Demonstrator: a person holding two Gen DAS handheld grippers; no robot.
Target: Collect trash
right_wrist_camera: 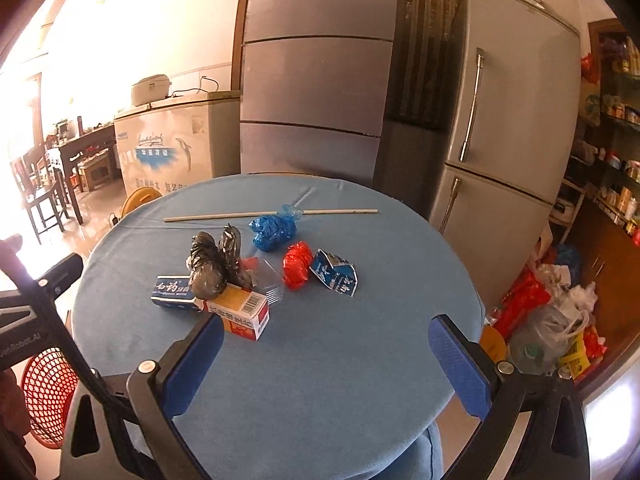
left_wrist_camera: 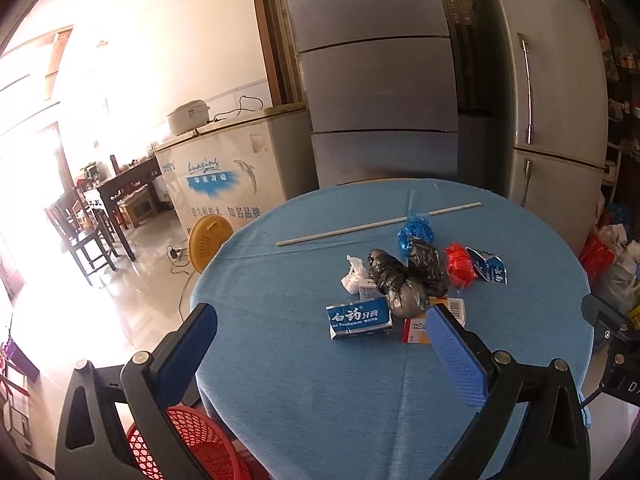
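A round table (left_wrist_camera: 304, 392) under a blue cloth fills a kitchen-like room, with grey fridges behind it and a red mesh basket (left_wrist_camera: 192, 444) on the floor below the table's near left edge. Both claws hang empty over the near rim: the left gripper (left_wrist_camera: 320, 340) has its jaws wide apart, and the right gripper (right_wrist_camera: 326, 354) is just as spread. The trash sits ahead of both: a toothpaste box (left_wrist_camera: 359, 321) straight ahead of the left claw, an orange-and-white carton (right_wrist_camera: 240, 312) just past the right claw's left finger, crumpled black bags (right_wrist_camera: 216, 264) resting on both boxes, then a blue bag (right_wrist_camera: 274, 228), a red wad (right_wrist_camera: 297, 265) and a torn blue wrapper (right_wrist_camera: 335, 272) farther out, with a thin stick (right_wrist_camera: 272, 213) beyond. Risk, as I judge it: pulling either box drags the black bags off the pile, and thin plastic may slip from the pads on the way to the basket, which is partly hidden under the table
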